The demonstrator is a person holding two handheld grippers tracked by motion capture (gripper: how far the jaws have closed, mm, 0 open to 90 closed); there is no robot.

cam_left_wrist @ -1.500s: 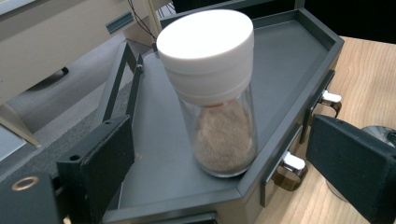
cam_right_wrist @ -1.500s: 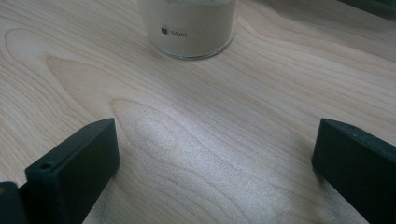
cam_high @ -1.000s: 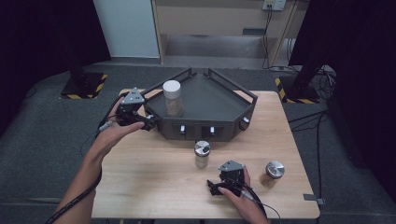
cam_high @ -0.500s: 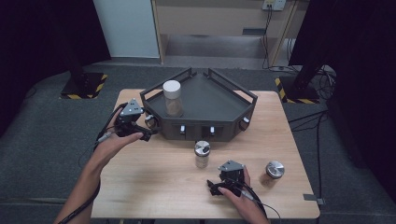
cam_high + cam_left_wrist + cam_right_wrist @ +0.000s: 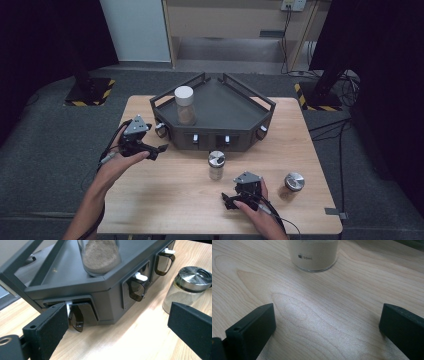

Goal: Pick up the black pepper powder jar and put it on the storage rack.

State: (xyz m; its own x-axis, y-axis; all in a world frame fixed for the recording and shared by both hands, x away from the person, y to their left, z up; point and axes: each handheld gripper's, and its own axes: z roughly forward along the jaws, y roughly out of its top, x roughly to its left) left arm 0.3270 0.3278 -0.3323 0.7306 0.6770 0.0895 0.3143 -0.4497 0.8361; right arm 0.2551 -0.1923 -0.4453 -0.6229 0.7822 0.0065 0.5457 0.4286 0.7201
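Note:
A dark angular tray [image 5: 235, 100] stands at the back of the wooden table. In its left part stands a white-lidded jar [image 5: 184, 105] of brown powder, seen close in the left gripper view [image 5: 100, 255]. A metal-lidded jar [image 5: 216, 165] stands on the table in front of the tray. My left gripper [image 5: 159, 151] is open beside the tray's left front corner, and its jaws [image 5: 117, 325] frame the tray wall [image 5: 107, 292] with its small handles. My right gripper [image 5: 226, 201] is open low over the table, with the metal-lidded jar's base [image 5: 315, 253], marked 50ml, ahead of it.
A second metal-lidded jar [image 5: 294, 182] sits near the table's right front, to the right of my right hand. The metal-lidded jar in front of the tray shows at the right in the left gripper view [image 5: 190, 287]. Bare wood lies between the grippers.
My left gripper has drawn back from the tray's left side, toward the near left, and stands open. The right gripper has stayed put.

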